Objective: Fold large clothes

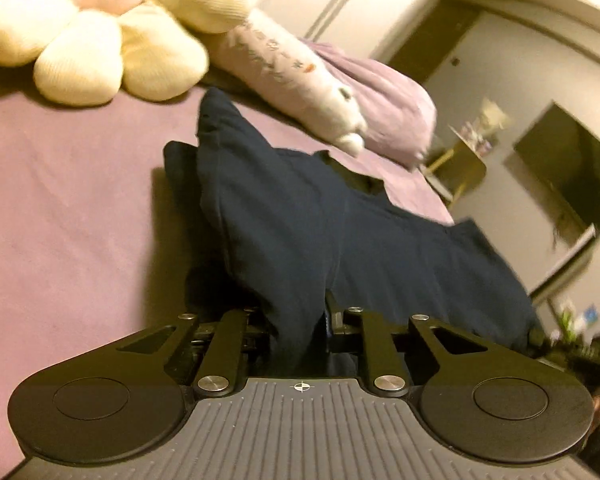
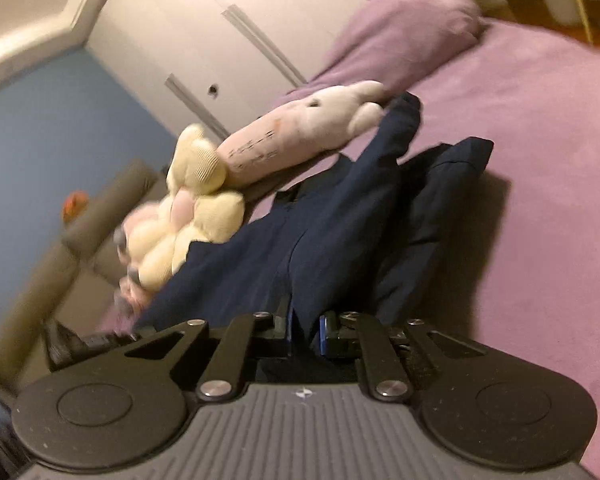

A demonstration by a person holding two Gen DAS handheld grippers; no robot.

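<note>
A dark navy garment [image 1: 300, 216] lies on the purple bed sheet [image 1: 60, 200], raised into ridges that run toward each camera. My left gripper [image 1: 300, 320] is shut on a bunch of its near edge; the cloth drapes over the fingers and hides the tips. In the right wrist view the same navy garment [image 2: 340, 216] stretches away from my right gripper [image 2: 304, 332], which is shut on another fold of the edge between blue-edged pads. Two sleeves or corners stick up at the far end of the cloth.
A cream flower-shaped plush [image 1: 84, 32] and a long pale pink plush [image 1: 292, 72] lie at the head of the bed, beside a purple pillow [image 1: 388, 104]. White wardrobe doors [image 2: 240, 32] stand behind. A dark screen [image 1: 572, 176] hangs beyond the bed's edge.
</note>
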